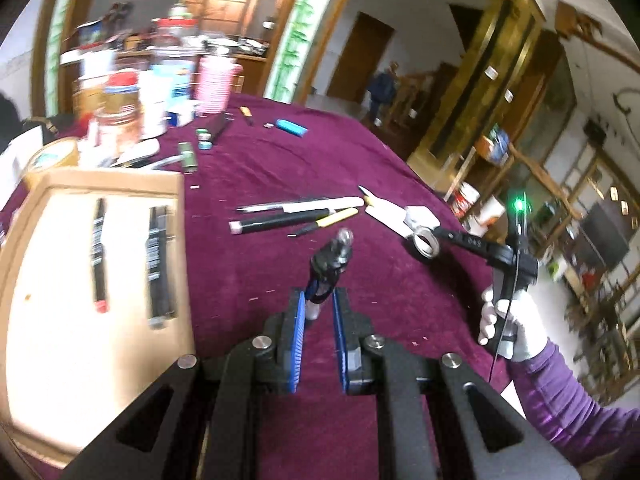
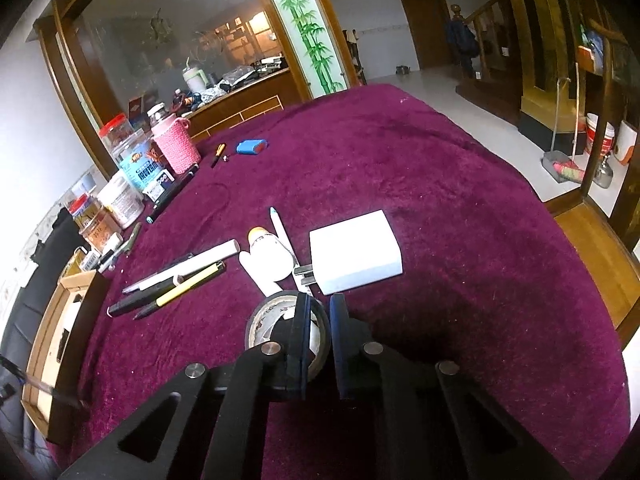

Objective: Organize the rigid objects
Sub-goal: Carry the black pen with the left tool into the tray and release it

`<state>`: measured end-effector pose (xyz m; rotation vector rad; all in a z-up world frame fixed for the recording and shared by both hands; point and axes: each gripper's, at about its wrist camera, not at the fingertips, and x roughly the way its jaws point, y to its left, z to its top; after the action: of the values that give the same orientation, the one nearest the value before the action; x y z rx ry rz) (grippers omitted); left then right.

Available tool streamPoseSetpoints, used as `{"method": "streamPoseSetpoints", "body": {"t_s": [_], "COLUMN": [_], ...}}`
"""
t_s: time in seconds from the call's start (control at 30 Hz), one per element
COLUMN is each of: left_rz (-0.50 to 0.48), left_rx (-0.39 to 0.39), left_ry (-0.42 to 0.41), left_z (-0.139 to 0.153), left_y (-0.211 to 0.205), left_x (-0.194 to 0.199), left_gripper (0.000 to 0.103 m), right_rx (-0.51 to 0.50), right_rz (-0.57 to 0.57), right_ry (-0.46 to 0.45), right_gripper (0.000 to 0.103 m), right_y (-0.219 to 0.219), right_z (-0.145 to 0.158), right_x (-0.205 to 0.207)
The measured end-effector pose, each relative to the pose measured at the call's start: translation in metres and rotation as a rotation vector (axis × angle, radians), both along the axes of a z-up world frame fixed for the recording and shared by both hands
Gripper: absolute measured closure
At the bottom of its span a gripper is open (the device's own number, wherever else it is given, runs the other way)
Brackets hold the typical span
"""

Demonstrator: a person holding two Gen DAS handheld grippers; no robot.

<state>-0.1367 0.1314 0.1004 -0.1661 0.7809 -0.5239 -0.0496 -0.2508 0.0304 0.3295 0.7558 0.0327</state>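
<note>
My left gripper [image 1: 320, 300] is shut on a small dark gadget [image 1: 330, 260] with a silvery round tip, held upright above the maroon tablecloth [image 1: 280, 160]. To its left lies a cardboard box [image 1: 116, 182] with two dark pens [image 1: 100, 256] inside. My right gripper [image 2: 320, 308] is shut on the wall of a dark tape roll [image 2: 264, 320], one finger inside the ring. In the left wrist view the tape roll [image 1: 426, 242] sits at the tips of the right gripper [image 1: 436, 236], held by a white-gloved hand [image 1: 516, 332].
Several pens [image 2: 176, 280], a white bottle [image 2: 266, 258] and a white charger [image 2: 356, 256] lie just beyond the roll. A blue lighter [image 2: 251, 146] lies farther back. Jars and a pink-sleeved bottle [image 2: 176, 148] crowd the far left edge. The table's right edge drops to the floor.
</note>
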Motion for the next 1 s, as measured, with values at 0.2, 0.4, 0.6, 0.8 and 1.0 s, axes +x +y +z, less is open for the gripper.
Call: {"method": "streamPoseSetpoints", "body": {"t_s": [0.2,0.4,0.6,0.8,1.0], "left_rz": [0.078,0.110,0.099,0.063,0.015], "left_rx": [-0.049,-0.099,-0.114,-0.019,0.151], "left_ry": [-0.013,-0.029,0.001,0.035,0.075], "left_z": [0.005,0.008,0.002,-0.010,-0.031], "left_y": [0.048,0.072,0.071,0.036,-0.006], "left_x": [-0.016,-0.026,-0.029,-0.024,-0.002], "left_gripper": [0.090,0.090,0.089,0.058,0.057], "right_rx": [-0.012,0.003,-0.001,-0.058,-0.011], "right_rz": [0.012,-0.005,0.006,0.003,0.005], "right_ry": [0.039,0.113,0.128,0.128,0.125], "right_gripper": [0.061,0.061,0.076,0.076,0.076], "right_y": [0.002,-0.001,0.000,0.009,0.004], "right_z": [-0.004,-0.016,-0.018,-0.015,-0.017], "right_x": [0.004,0.016,0.015,0.015,0.015]}}
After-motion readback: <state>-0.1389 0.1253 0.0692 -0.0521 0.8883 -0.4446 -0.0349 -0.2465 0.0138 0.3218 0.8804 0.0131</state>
